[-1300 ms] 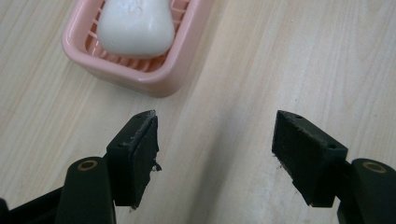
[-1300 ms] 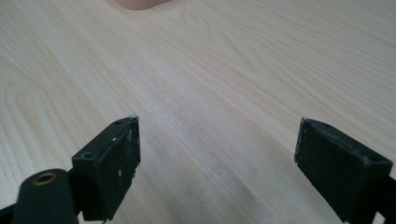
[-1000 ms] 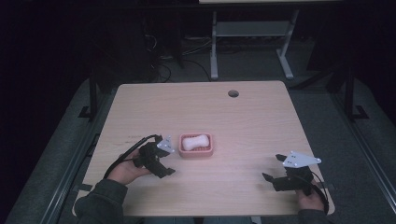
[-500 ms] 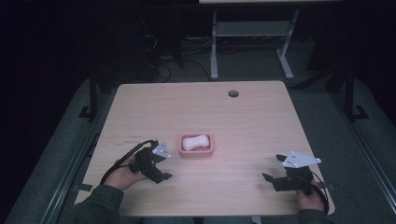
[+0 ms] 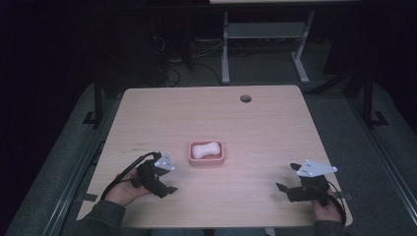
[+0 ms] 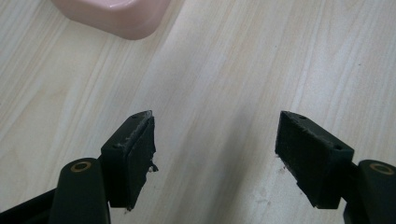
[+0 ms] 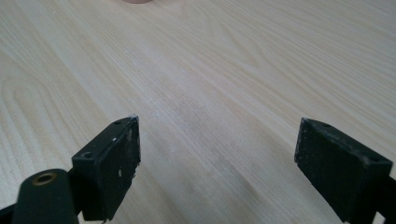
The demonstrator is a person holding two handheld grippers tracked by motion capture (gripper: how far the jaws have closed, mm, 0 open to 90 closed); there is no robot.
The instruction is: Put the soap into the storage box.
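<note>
A wooden table (image 5: 255, 123) carries a pink dish (image 5: 207, 153) near its middle, with a white soap (image 5: 205, 149) lying inside it. The left gripper (image 5: 164, 185) sits at the near left, just beside the dish and apart from it, held in a hand (image 5: 127, 186). Its jaws stand spread over bare wood, and the left gripper view catches the dish corner (image 6: 116, 16) at the far left. The right gripper (image 5: 287, 177) rests at the near right, well apart from the dish, jaws spread wide with nothing between them.
</note>
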